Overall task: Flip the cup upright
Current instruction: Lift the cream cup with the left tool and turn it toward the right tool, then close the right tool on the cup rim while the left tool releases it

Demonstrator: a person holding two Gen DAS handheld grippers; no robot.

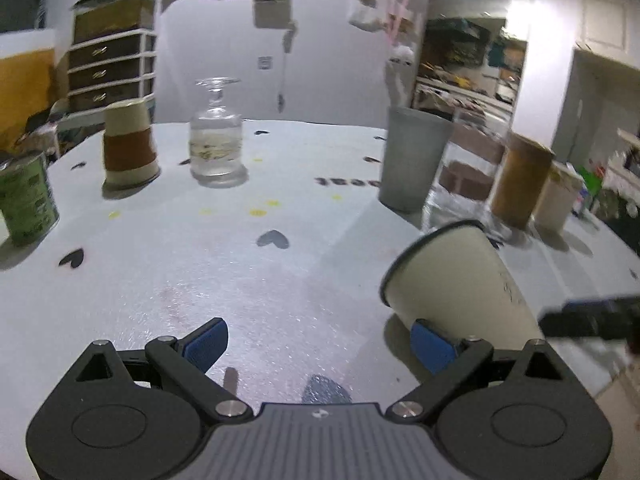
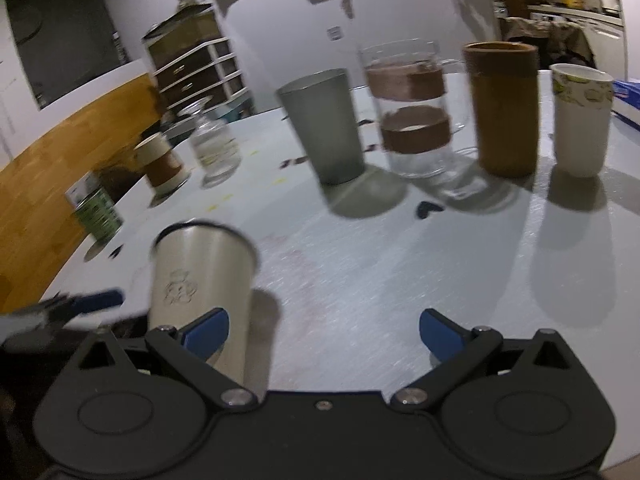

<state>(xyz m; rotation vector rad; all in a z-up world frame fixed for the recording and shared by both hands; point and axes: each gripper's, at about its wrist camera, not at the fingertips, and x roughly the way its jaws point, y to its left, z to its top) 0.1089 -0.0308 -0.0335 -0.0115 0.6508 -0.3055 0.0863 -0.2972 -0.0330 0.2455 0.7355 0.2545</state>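
The cream cup (image 1: 460,280) is seen near the front edge of the counter (image 1: 240,280), between the two tongs. In the right wrist view it looks almost upright, with its dark rim at the top and a small drawing on its side. In the left wrist view it is seen leaning, with its rim tipped toward the middle of the counter. Whether its bottom sits flat cannot be told, because the bottom is hidden behind the tongs. The left tongs (image 1: 320,344) are held wide open, and nothing is gripped between the blue pads; the cup is seen just past one blue pad (image 1: 432,344). The right tongs (image 2: 322,334) are wide open too and nothing is held in them; the cup is beside one pad (image 2: 206,336), not between the two. It is judged that the cup could fall over from here. If it is left leaning with no grip, it may tip and roll. If a pad is bumped into its side, it may be pushed off the near edge. The grey tumbler (image 2: 322,128), the clear glass (image 2: 416,112), the brown cup (image 2: 506,108) and the white paper cup (image 2: 582,116) are stood well apart behind it, so they are less likely to be hit.
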